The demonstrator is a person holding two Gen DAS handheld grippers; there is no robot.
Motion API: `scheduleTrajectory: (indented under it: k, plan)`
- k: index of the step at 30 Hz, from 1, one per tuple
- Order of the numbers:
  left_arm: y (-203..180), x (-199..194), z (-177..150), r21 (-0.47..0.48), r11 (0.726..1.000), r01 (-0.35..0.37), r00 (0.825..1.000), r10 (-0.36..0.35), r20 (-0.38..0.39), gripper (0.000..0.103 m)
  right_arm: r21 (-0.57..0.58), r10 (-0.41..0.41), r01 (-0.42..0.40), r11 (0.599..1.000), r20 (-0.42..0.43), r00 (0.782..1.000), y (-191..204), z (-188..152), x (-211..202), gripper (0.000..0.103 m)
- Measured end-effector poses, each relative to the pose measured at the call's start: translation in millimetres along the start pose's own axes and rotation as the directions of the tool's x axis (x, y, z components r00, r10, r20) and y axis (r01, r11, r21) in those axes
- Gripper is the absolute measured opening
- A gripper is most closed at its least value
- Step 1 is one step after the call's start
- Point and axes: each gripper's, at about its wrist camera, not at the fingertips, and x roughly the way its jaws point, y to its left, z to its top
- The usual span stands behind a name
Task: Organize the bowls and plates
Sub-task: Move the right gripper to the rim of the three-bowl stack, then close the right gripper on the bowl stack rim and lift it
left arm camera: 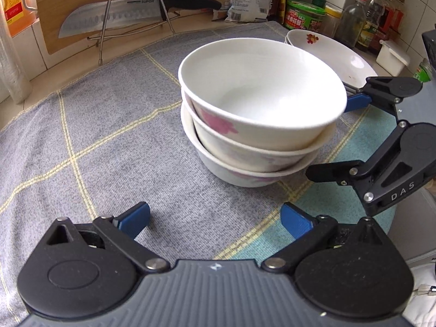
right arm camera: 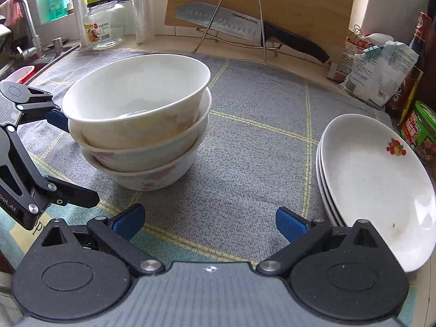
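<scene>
Three bowls (right arm camera: 136,125) sit one inside the other on the cloth (right arm camera: 245,150), the pile of plates (right arm camera: 373,179) lies to their right, and the knife (right arm camera: 245,27) rests on its rack (right arm camera: 239,19) behind them.

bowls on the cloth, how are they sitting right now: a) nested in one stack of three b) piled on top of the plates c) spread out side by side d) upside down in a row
a: the bowls sit nested one inside another as a single stack of three on the grey checked cloth, apart from the plates stacked to one side.
</scene>
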Motion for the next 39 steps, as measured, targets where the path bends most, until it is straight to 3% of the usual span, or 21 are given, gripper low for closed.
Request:
scheduleTrajectory:
  k: [8,15,23,27,34,39]
  plan:
    - [-6.7,5.6,-6.1,0.061,0.997,-0.055,0.997,0.051,0.057,0.103,-0.057,0.058,-0.058,0.997,0.0,0.998,-1.2,3.0,9.5,0.103]
    - [1.4,11.5,2.3,0.157,0.988,0.01,0.995,-0.025,0.097,0.102,-0.101,0.093,-0.091,0.991,0.008,0.996,-5.3,4.2,11.9,0.103]
    - [10.6,17.2,15.2,0.324,0.935,0.147,0.984,-0.171,0.048,0.102,-0.106,0.082,-0.088,0.991,-0.059,0.995,-1.2,18.7,17.0,0.103]
    - [11.4,13.8,23.4,0.382,0.905,0.186,0.975,-0.218,0.041,0.1,-0.219,0.088,-0.098,0.971,-0.055,0.995,8.2,25.2,16.0,0.103]
    - [12.3,16.6,32.2,0.476,0.856,0.204,0.972,-0.235,0.007,0.092,-0.376,0.185,-0.189,0.907,-0.047,0.982,11.8,36.0,10.0,0.103]
    - [10.4,22.8,36.4,0.488,0.844,0.221,0.97,-0.241,-0.022,0.088,-0.43,0.216,-0.224,0.875,-0.067,0.974,13.9,43.1,14.3,0.093]
